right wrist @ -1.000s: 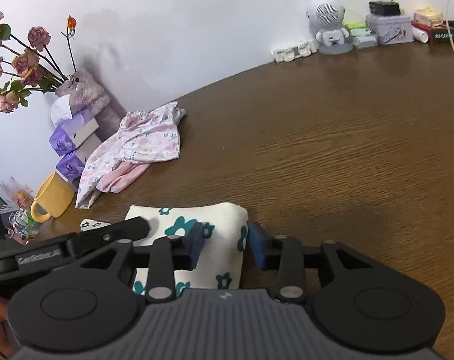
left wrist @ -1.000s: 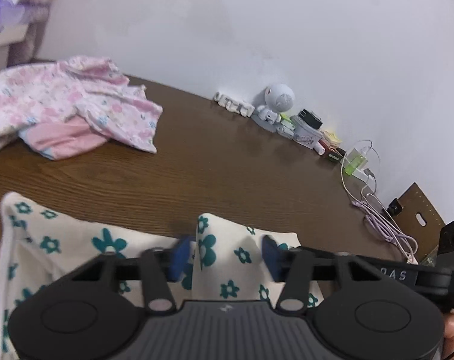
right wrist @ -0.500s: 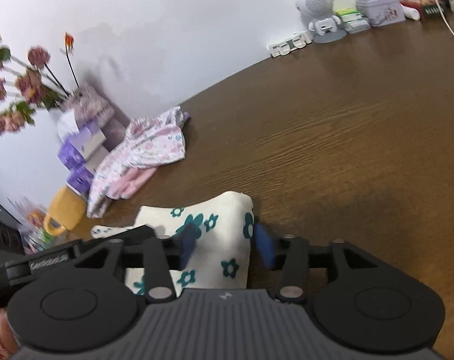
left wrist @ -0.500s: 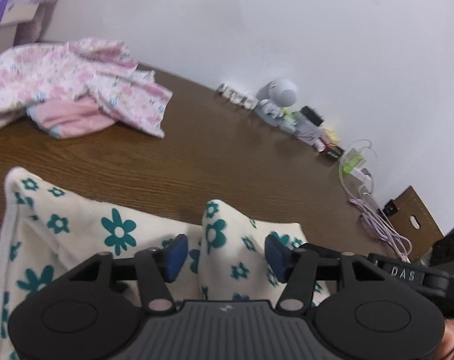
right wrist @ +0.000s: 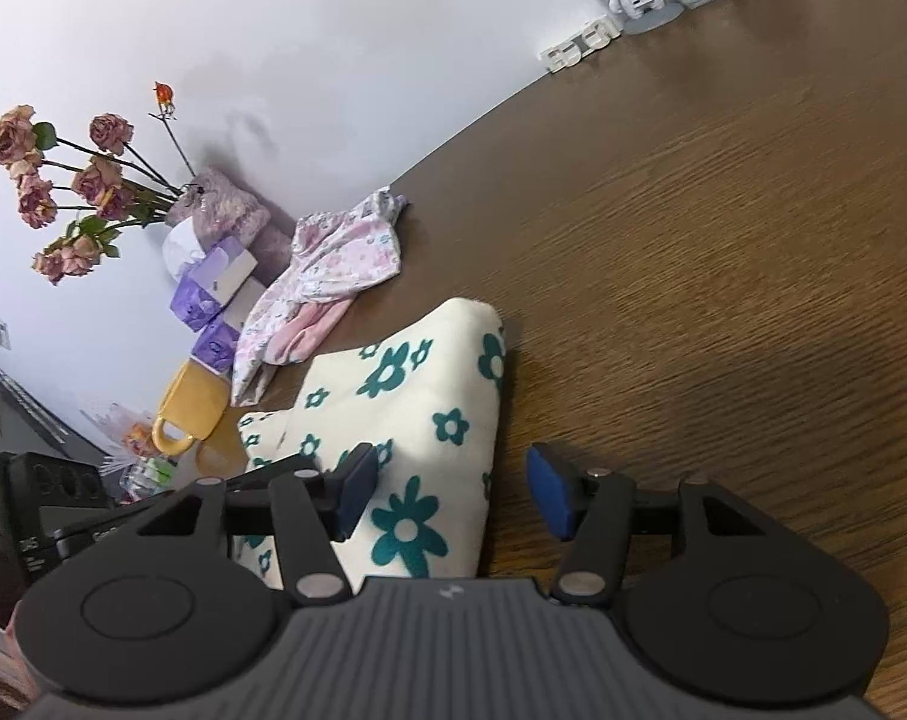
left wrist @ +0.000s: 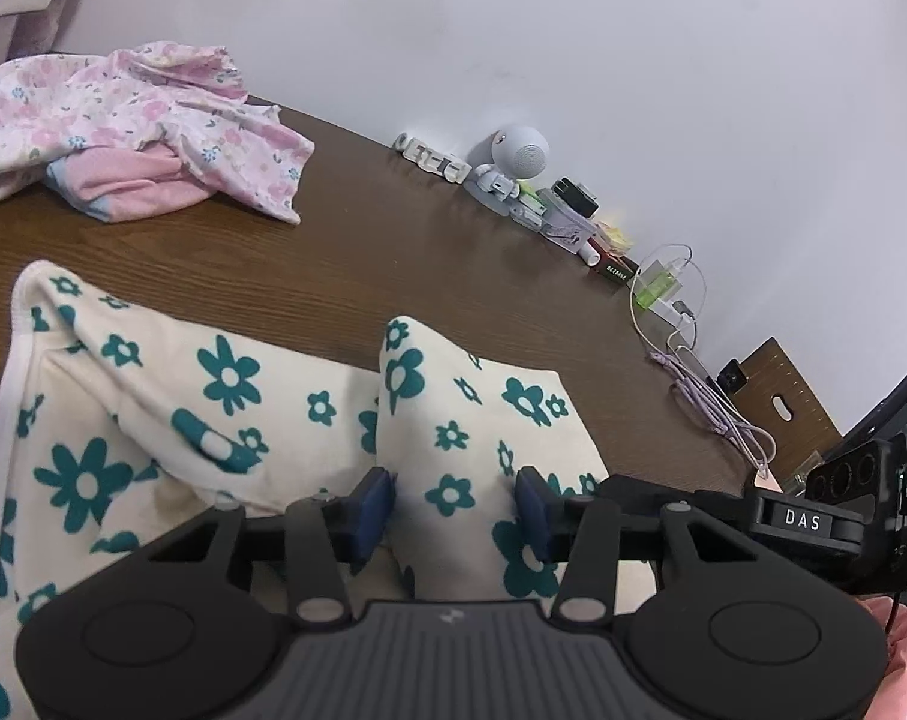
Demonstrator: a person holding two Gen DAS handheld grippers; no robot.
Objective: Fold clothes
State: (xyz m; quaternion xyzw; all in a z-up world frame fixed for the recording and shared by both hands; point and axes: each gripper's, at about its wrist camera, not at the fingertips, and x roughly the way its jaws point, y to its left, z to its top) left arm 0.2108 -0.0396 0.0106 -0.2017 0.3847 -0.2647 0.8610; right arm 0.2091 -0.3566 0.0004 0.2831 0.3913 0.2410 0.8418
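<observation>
- The left gripper (left wrist: 453,501) sits low over the cream garment with teal flowers (left wrist: 225,420); its jaws are closing, with a raised fold of that cloth between the 2 blue pads (left wrist: 374,504), which do not clearly press it.
- The right gripper (right wrist: 450,495) has its jaws opening, parted wide; the garment's (right wrist: 411,420) folded right edge lies between them, the left pad over the cloth, the right pad clear above bare wood.
- The garment lies partly folded near the front edge of the brown table (right wrist: 723,240).
- Farther back, toward the table's left rear, a pink floral clothes pile (left wrist: 123,138) lies crumpled.
- Along the wall edge stand a small white robot figure (left wrist: 513,168), boxes and charging cables (left wrist: 693,372).
</observation>
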